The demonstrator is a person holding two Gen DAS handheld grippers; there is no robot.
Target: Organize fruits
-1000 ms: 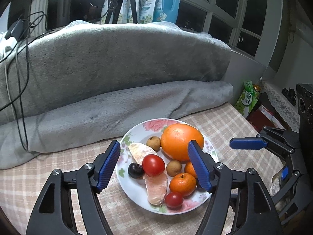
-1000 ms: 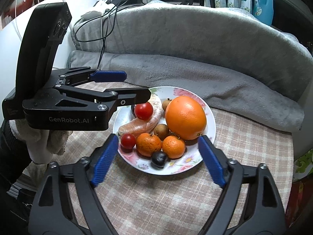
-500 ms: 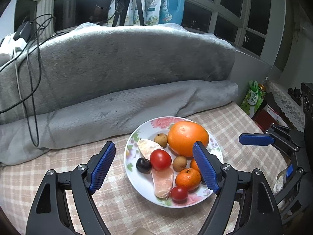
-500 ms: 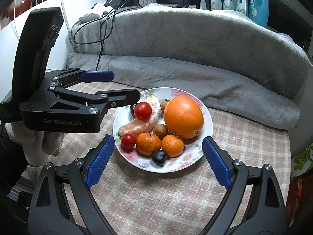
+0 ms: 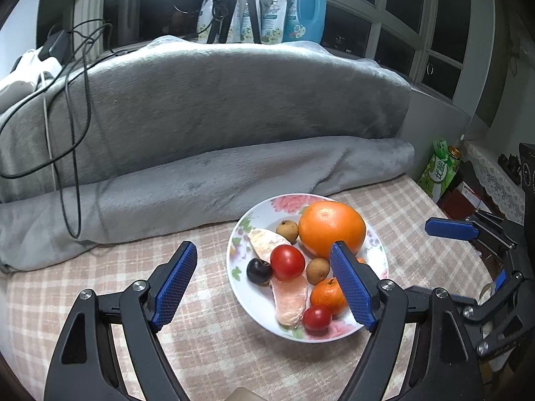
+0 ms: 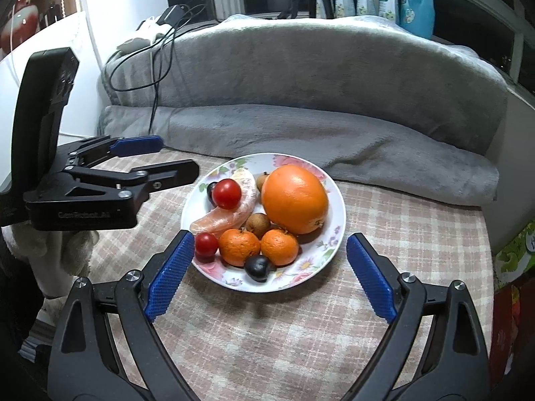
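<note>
The left claw's (image 5: pixel 264 287) right finger hides part of a tangerine (image 5: pixel 326 295)

Left tool (image 5: pixel 264 282) gapes empty above checked cloth (image 5: pixel 214 327); floral plate (image 5: pixel 379 250) holds fruit.

Glossy floral plate (image 6: pixel 336 197); plush grey blanket (image 6: pixel 301 77); woven checked tablecloth (image 6: pixel 284 334).

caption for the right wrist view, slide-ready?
Open right gripper hovers before a floral plate of mixed fruit; left gripper waits alongside, empty.
</note>
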